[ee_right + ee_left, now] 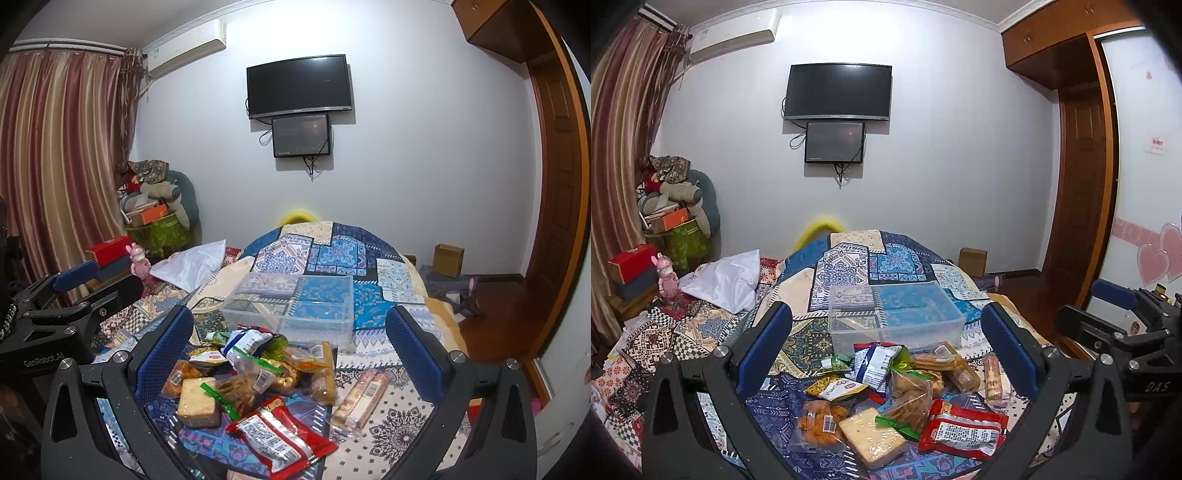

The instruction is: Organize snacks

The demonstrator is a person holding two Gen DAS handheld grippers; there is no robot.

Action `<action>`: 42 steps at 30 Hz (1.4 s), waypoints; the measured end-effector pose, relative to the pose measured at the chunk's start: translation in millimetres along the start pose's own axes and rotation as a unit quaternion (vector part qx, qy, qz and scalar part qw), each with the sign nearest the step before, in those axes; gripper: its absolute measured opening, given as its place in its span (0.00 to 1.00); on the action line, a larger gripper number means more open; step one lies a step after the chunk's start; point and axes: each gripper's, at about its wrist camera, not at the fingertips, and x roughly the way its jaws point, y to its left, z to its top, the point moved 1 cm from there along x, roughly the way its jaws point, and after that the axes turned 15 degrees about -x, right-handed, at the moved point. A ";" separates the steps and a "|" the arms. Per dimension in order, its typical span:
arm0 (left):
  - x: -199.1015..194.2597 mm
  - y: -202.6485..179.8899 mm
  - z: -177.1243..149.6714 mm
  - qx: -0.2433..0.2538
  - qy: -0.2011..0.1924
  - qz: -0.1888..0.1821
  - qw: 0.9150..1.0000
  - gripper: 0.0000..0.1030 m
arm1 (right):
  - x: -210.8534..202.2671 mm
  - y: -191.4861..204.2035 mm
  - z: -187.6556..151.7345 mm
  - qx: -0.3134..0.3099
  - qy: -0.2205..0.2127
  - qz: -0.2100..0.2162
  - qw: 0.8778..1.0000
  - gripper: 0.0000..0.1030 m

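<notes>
A heap of wrapped snacks lies on the patterned bedspread (849, 266): a red packet (964, 430) (279, 435), a pale cake slab (871, 439) (195, 402), a blue-white bag (875, 363) (245, 341), a long biscuit pack (360, 400) (993, 376). Behind the heap stands a clear plastic box (897, 314) (291, 304) with nothing in it. My left gripper (886, 332) hovers open above the heap. My right gripper (290, 332) is open too, holding nothing. Each gripper shows at the edge of the other's view.
A white plastic bag (727, 277) lies left on the bed. Boxes and a pink figure (666, 277) sit by the curtain (55, 147). A cardboard box (448, 260) and clothes are on the floor at right, near a wooden door (557, 184). A TV (838, 92) hangs on the wall.
</notes>
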 end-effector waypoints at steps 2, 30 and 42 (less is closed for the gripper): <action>0.0 -0.6 0.0 0.002 0.000 -0.001 1.000 1.00 | 0.0 0.0 -0.4 0.000 0.000 0.000 1.000 1.00; 3.1 -2.1 -1.7 0.001 0.009 -0.007 1.000 1.00 | 2.0 -0.1 -3.7 0.004 0.004 0.001 1.000 1.00; 7.6 0.0 -1.3 0.001 0.015 -0.008 1.000 1.00 | 8.6 -2.1 -5.6 0.008 0.014 0.005 1.000 1.00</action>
